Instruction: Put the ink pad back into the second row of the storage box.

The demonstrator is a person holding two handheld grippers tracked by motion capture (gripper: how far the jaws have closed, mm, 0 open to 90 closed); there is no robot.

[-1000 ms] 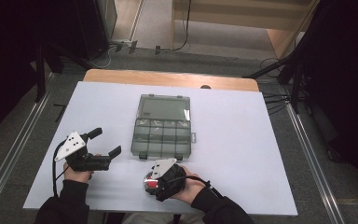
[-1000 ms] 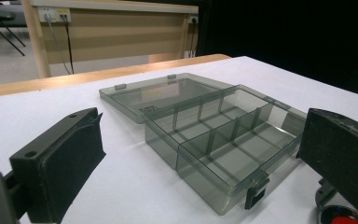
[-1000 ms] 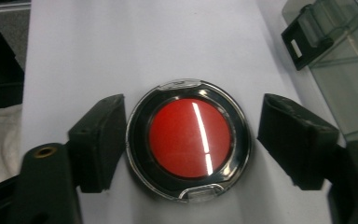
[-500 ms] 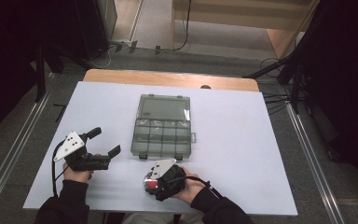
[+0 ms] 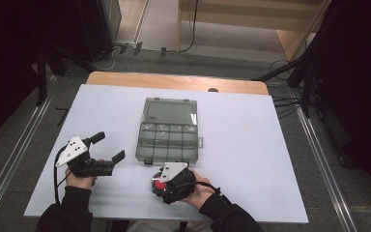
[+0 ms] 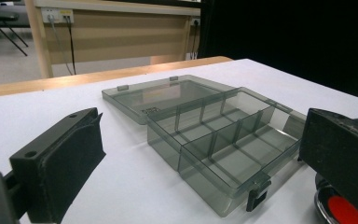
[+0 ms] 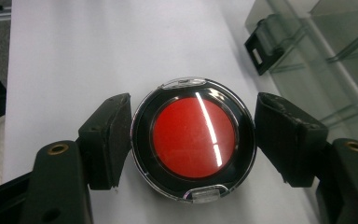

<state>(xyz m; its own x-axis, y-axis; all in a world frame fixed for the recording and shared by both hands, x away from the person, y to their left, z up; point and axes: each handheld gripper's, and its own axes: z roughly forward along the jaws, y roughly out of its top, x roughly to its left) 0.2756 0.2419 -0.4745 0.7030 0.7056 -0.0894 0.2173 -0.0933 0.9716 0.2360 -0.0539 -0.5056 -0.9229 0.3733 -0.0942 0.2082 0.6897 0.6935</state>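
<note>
Near edge of white table (image 5: 270, 159): right gripper (image 7: 193, 140) clamps a round black compact with red centre (image 7: 193, 137), one pad against each side; jaws have just closed onto it. Compact lies flat on the table, just in front of the organiser's latch. Left gripper (image 5: 107, 149) sits to its left, jaws spread, grasping nothing. Beyond: clear grey compartment box (image 5: 170, 141), lid (image 5: 170, 112) folded back flat, compartments bare.

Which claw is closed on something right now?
The right claw: its pads press both sides of the round red compact. The left claw hangs open beside the organizer box.
</note>
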